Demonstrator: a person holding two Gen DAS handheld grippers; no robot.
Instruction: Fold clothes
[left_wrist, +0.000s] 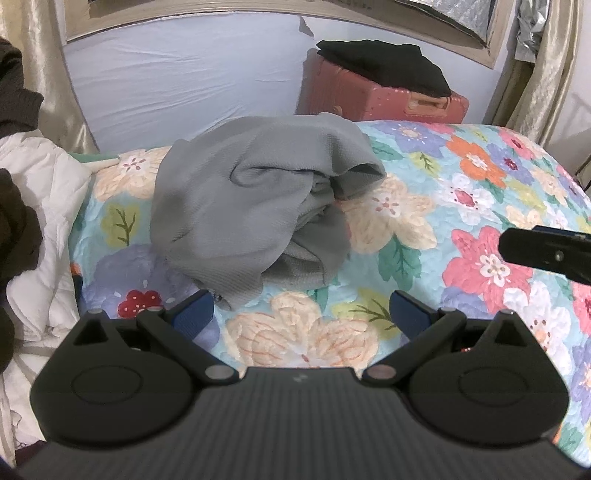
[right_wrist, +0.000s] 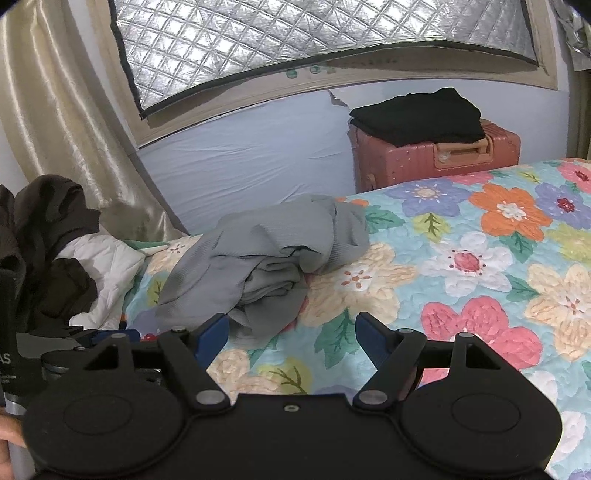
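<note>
Left gripper (left_wrist: 301, 314): jaws spread, empty, poised just short of the garment. Right gripper (right_wrist: 291, 338): jaws likewise released. Grey garment (left_wrist: 255, 206): crumpled heap near bed's (left_wrist: 461, 206) far left corner, awaiting spreading. Folded black clothes (right_wrist: 417, 116): atop suitcase (right_wrist: 406, 162), presumably done.

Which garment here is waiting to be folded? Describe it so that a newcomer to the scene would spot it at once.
Start from the floral quilt covering the bed. Near its far edge, toward the pale wall, lies a crumpled grey garment. It is the only clothing lying on the quilt; the black clothes sit folded on the pink suitcase behind, and the dark brown clothes lie off to the left.
</note>
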